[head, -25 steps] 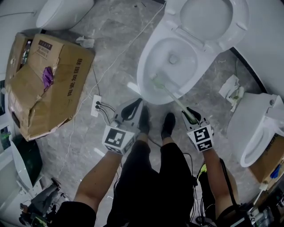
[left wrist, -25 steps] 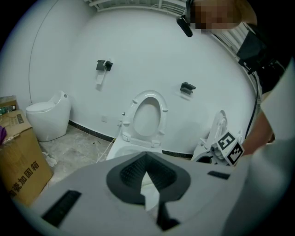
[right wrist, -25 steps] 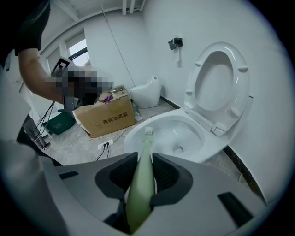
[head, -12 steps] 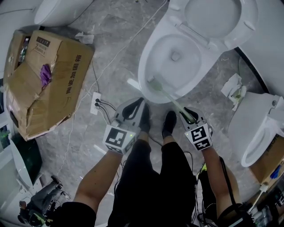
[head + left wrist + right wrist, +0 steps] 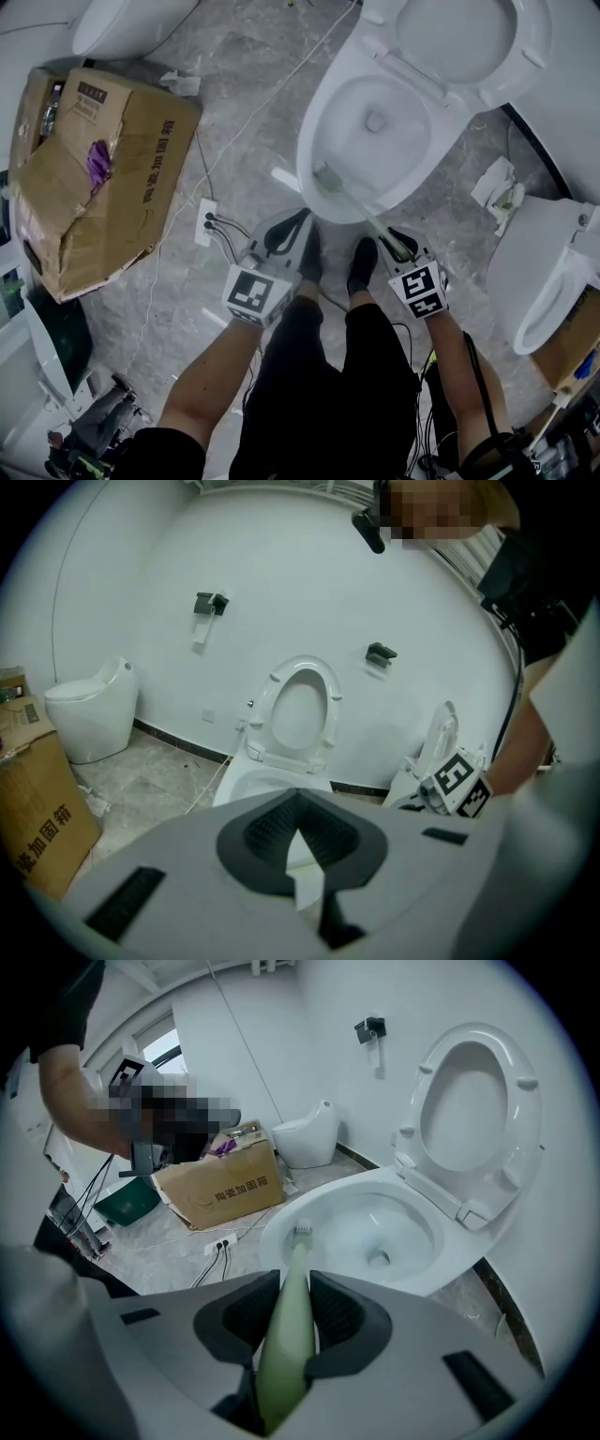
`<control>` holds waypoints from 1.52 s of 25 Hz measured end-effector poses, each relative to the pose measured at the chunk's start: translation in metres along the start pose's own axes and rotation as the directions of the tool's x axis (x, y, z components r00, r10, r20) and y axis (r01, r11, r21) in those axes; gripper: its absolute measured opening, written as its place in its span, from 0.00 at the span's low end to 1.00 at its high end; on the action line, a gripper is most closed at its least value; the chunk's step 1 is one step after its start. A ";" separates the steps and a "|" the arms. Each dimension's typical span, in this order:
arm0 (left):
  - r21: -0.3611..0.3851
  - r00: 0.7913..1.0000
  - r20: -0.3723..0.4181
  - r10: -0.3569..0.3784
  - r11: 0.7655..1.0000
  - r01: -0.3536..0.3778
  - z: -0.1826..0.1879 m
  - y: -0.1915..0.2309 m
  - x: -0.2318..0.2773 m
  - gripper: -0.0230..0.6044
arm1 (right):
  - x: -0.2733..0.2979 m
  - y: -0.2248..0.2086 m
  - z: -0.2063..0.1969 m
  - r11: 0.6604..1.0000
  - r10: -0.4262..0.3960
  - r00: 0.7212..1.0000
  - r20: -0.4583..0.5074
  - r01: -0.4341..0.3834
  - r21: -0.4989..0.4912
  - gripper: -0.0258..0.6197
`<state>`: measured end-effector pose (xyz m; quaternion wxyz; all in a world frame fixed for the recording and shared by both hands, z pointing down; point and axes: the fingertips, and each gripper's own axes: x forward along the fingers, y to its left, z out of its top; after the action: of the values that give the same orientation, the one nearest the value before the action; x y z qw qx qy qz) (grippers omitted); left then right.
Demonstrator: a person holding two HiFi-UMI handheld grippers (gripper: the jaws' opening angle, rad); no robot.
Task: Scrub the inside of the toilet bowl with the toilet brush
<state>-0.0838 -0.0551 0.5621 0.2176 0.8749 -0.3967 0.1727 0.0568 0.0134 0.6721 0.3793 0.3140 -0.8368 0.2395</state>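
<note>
Right gripper view: right gripper (image 5: 287, 1286) clamped on pale green toilet brush (image 5: 298, 1243) handle, bristle head at near inner wall of toilet bowl (image 5: 339, 1206). Press bristles to porcelain, sweep round under rim, grip firm. Left gripper (image 5: 298, 844) closed, empty, idle

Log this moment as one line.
right gripper shut on toilet brush | brush head inside toilet bowl, near front wall | left gripper shut, empty

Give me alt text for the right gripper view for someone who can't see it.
The right claw is shut on a pale green toilet brush, whose head reaches the near inside edge of an open white toilet bowl. The seat is raised, and a cardboard box stands on the floor beyond.
</note>
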 end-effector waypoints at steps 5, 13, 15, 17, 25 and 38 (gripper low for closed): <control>0.006 1.000 -0.006 -0.007 1.000 0.007 0.002 0.004 0.002 0.05 | 0.004 -0.005 0.005 1.000 -0.009 1.000 0.000 0.009 0.008 0.20; 0.016 1.000 -0.013 -0.026 1.000 0.026 0.007 0.010 0.010 0.05 | 0.012 -0.016 0.020 0.999 -0.034 0.999 0.015 0.034 0.043 0.20; 0.025 0.999 -0.012 -0.030 0.999 0.030 0.010 0.013 0.014 0.05 | 0.014 -0.019 0.024 0.998 -0.042 0.999 0.020 0.041 0.052 0.20; 0.020 0.999 -0.008 -0.033 0.999 0.033 0.014 0.015 0.018 0.05 | 0.015 -0.024 0.029 0.997 -0.051 0.998 0.025 0.049 0.060 0.20; 0.027 0.999 -0.004 -0.048 0.998 0.048 0.025 0.016 0.032 0.05 | 0.020 -0.038 0.040 0.994 -0.075 0.996 0.043 0.071 0.089 0.20; 0.053 0.999 0.000 -0.036 0.998 0.036 0.031 0.011 0.036 0.05 | 0.028 -0.067 0.053 0.984 -0.122 0.990 0.067 0.112 0.139 0.20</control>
<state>-0.0656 -0.1000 0.5554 0.1975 0.8874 -0.3762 0.1788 0.0642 -0.0765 0.6735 0.3391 0.3965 -0.8123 0.2609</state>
